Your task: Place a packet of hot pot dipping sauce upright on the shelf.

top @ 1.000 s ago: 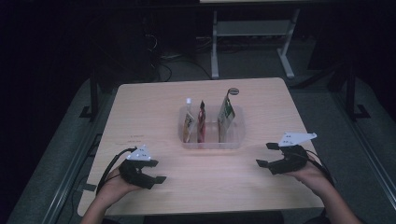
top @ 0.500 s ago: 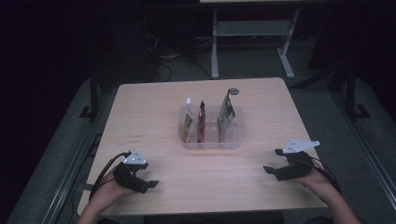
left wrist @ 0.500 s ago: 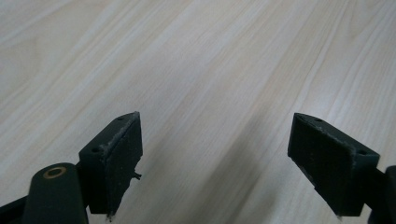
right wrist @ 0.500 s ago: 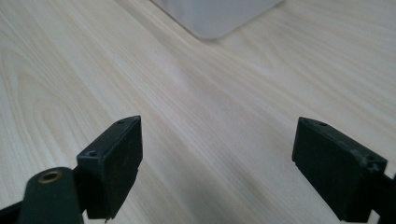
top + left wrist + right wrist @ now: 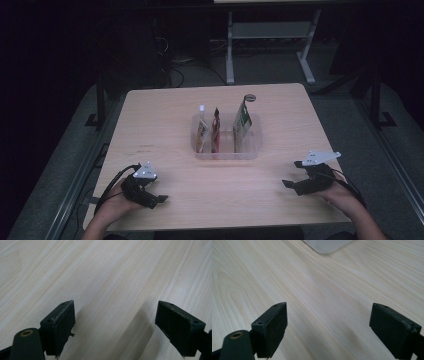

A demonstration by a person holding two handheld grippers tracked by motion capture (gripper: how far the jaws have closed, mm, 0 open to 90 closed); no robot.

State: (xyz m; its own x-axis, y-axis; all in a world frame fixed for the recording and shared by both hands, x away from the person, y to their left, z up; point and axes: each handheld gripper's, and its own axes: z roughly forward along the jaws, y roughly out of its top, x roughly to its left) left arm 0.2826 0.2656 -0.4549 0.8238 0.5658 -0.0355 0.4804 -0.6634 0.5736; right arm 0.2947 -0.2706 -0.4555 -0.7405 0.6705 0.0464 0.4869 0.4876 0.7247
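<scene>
Plainly, neither hand has taken anything up: the left hand-held gripper (image 5: 159,199) and the right hand-held gripper (image 5: 291,185) both rest low at the near corners of the worktop (image 5: 165,120), well apart from the clear tray (image 5: 227,154) at its middle. The left one's jaws have just been opening, the right one's too, and both now stand wide apart with bare wood between them. Three pouches stand upright in the tray: a pale one (image 5: 202,131), a red one (image 5: 216,131) and a taller green one (image 5: 241,125). The next move, I judge, calls for a reach forward to the tray. The right gripper view catches a rounded tray corner (image 5: 325,246); the left gripper view gives wood grain (image 5: 105,277).
</scene>
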